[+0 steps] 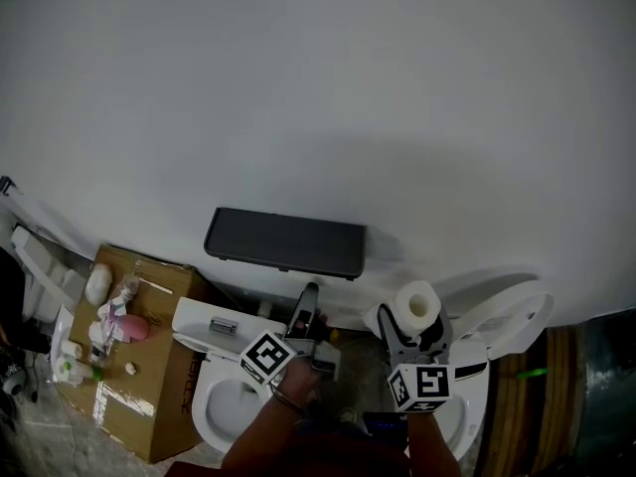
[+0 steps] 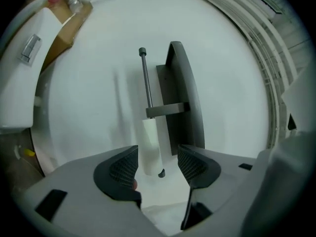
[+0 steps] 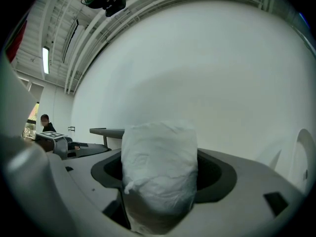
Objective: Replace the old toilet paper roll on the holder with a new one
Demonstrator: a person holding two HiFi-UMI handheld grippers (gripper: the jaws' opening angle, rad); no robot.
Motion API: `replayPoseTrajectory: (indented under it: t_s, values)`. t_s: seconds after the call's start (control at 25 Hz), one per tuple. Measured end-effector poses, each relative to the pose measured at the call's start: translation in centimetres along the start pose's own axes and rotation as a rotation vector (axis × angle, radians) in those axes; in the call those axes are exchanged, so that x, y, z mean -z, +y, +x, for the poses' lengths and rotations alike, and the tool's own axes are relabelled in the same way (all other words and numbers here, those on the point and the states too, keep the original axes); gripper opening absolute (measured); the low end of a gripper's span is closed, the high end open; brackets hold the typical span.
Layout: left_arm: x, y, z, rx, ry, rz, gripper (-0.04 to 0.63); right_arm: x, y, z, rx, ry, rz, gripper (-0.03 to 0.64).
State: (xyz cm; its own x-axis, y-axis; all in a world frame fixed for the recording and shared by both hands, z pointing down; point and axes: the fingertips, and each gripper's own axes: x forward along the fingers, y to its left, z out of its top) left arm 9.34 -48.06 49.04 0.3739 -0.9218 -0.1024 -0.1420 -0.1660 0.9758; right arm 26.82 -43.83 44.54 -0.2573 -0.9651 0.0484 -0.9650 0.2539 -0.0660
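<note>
1. The new toilet paper roll [image 3: 158,157] was full and thick, white, with a soft crumpled surface and a small loose corner of paper at its lower left. In the head view its hollow core faced up.
2. The right gripper [image 1: 419,328] held this roll, with its two jaws wide apart and pressing on both sides of it. The roll was in the air in front of the white wall [image 1: 318,97], to the right of the holder [image 1: 285,243] and above the right toilet [image 1: 497,321].
3. The old roll [image 2: 149,147] was only a thin white tube. It sat on the holder's rod [image 2: 144,78], at the end of the rod nearer to the left gripper [image 2: 157,158].
4. The left gripper had its jaws apart. The end of the tube showed in the gap between them, but the pads did not press on it, so this gripper held nothing.
5. Only the left gripper view showed the rod and the tube; the head view showed the holder as a flat dark shelf on the wall.
6. Only the head view showed both grippers together, the left toilet [image 1: 224,391] and a cardboard box [image 1: 149,386] with small things on its top.
7. The right gripper view showed the paper surface from close.
</note>
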Motion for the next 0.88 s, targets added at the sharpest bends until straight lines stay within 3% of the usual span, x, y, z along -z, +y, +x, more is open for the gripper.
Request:
replayPoseTrajectory:
  t_s: [0.56,0.88]
  values:
    - [-1.4,2.9,4.3,-0.008,-0.077,-0.115,0.278,-0.1,-1.2,0.2,0.039,0.017,-0.007,0.373]
    - [-0.7,1.6,5.0,0.032,-0.079,-0.140,0.198,-0.4,-2.3,0.0,0.065,0.006,-0.007,0.373]
